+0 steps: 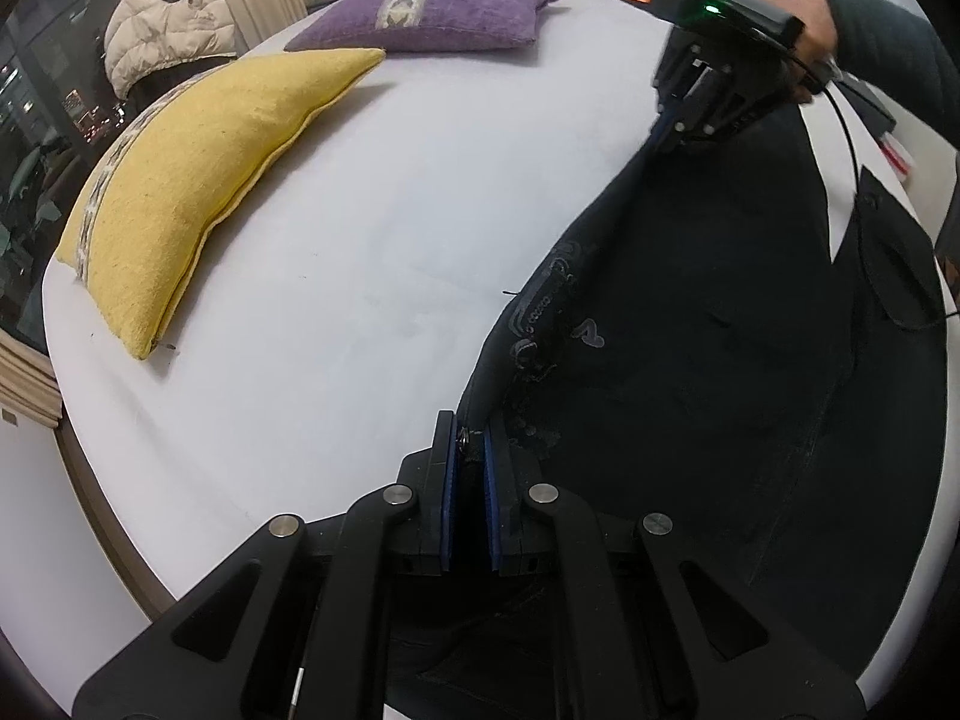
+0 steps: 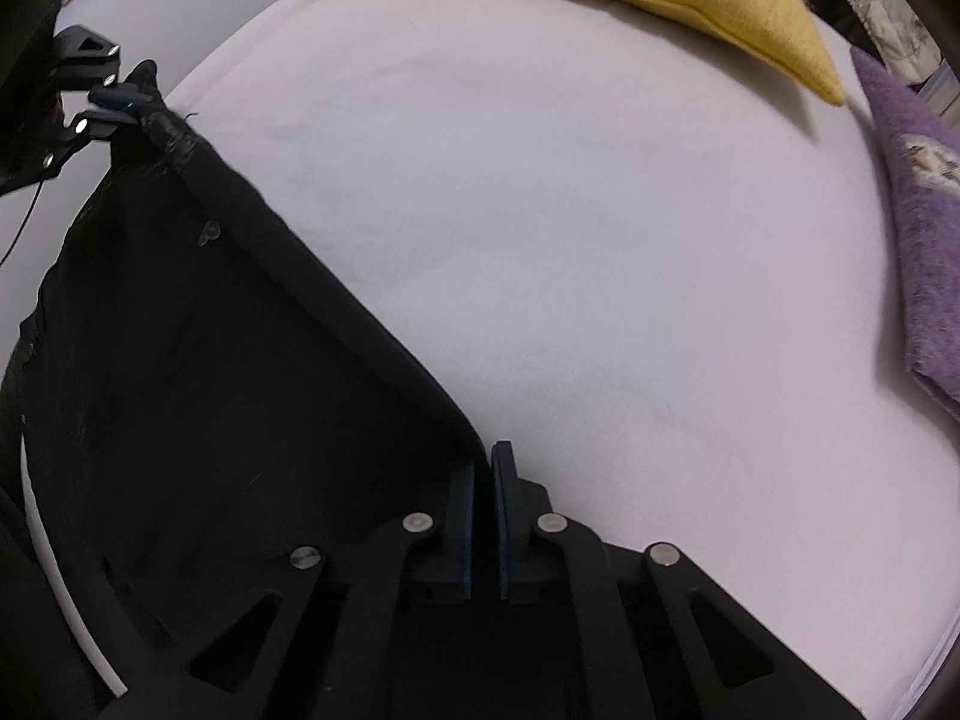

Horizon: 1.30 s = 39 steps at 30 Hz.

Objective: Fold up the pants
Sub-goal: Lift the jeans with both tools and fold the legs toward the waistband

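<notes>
**Both corners pinched, and either one could slip**

The dark pants (image 1: 690,360) lie spread on the white bed (image 1: 372,228), their near edge drawn into a straight line between the two grippers. The left gripper (image 1: 470,438) is clenched on one corner of that edge, next to a metal button. The right gripper (image 2: 483,474) is clenched on the other corner, though only a thin sliver of cloth shows between its pads.

That thin bite is the main risk: a pull along the edge could tear the cloth free and the fold would collapse. Uneven lifting would skew the edge, leaving a crooked fold. A wide swing could also drag cloth into the yellow pillow (image 1: 198,192) or the purple pillow (image 1: 438,6), which lie well apart for now.
</notes>
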Motion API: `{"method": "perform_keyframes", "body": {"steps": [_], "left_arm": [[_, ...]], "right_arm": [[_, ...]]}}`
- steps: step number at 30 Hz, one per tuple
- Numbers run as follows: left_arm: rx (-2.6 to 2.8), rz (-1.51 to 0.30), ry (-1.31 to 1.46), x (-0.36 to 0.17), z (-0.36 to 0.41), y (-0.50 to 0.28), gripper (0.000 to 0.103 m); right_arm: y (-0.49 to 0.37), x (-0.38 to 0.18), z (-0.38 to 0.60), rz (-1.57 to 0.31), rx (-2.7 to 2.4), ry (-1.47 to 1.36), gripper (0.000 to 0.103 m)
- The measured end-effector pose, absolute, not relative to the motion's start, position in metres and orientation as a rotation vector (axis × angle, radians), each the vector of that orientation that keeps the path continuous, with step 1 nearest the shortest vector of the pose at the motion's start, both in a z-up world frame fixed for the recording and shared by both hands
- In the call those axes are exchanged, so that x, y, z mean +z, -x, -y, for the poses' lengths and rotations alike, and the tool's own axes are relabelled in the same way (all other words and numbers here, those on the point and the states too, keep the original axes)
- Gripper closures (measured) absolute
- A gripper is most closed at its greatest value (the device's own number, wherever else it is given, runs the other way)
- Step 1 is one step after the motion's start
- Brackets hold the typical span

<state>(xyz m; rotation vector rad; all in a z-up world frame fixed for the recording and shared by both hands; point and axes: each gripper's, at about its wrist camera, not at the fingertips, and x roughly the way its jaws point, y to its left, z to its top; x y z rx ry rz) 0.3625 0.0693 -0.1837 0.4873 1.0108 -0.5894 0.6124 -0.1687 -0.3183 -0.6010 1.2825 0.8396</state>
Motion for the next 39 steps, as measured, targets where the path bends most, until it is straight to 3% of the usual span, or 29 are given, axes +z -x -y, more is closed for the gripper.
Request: {"method": "perform_keyframes", "body": {"steps": [11, 23, 39], "left_arm": [[-0.588, -0.952, -0.417, -0.154, -0.064, -0.334, 0.097], [-0.624, -0.903, -0.407, -0.123, -0.043, -0.239, 0.097], [-0.618, -0.946, -0.496, -0.173, -0.065, -0.074, 0.097]], "right_arm": [[-0.572, -0.268, 0.177, -1.155, 0.701, 0.51, 0.099], [-0.441, -0.243, 0.14, -1.065, 0.618, 0.381, 0.099], [-0.276, -0.224, 0.142, -0.937, 0.485, 0.579, 0.099]]}}
